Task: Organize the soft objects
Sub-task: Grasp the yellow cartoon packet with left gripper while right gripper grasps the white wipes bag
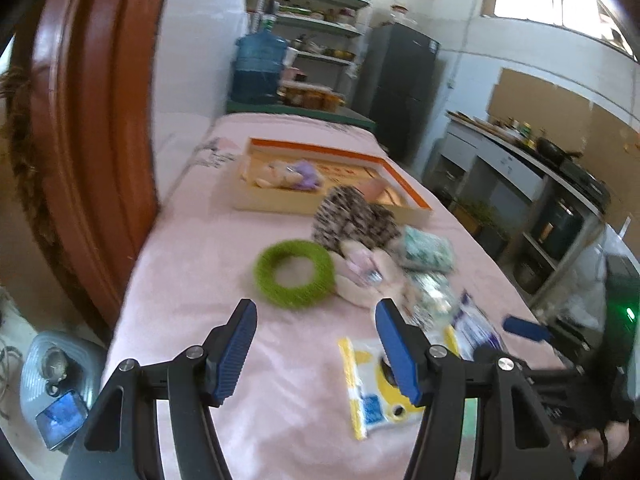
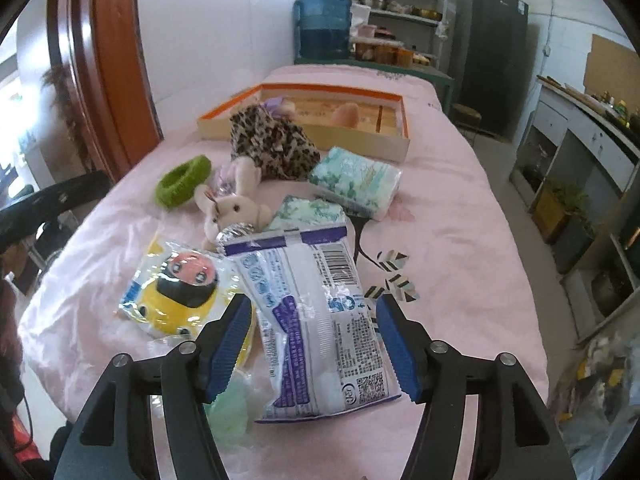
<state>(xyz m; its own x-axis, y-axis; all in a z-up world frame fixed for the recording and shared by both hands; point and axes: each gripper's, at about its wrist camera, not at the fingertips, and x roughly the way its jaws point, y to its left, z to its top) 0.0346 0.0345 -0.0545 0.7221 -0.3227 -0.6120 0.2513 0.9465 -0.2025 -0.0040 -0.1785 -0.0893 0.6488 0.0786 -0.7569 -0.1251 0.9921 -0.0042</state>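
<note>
Soft objects lie on a pink-covered table (image 2: 460,208). A green fuzzy ring (image 1: 295,277) (image 2: 183,181), a plush rabbit (image 2: 234,206), a leopard-print pouch (image 2: 274,144) and two tissue packs (image 2: 356,182) sit mid-table. A white-and-purple packet (image 2: 316,320) lies between the open fingers of my right gripper (image 2: 314,342). A packet with a yellow car toy (image 2: 176,292) lies left of it. My left gripper (image 1: 316,354) is open and empty, short of the ring. An orange-edged cardboard box (image 2: 312,116) at the far end holds plush toys.
A brown door frame (image 1: 92,140) stands left of the table. A water jug (image 2: 322,24), shelves and a dark fridge (image 2: 490,52) are behind. A counter (image 2: 580,136) runs along the right. A phone (image 1: 60,420) lies on the floor left.
</note>
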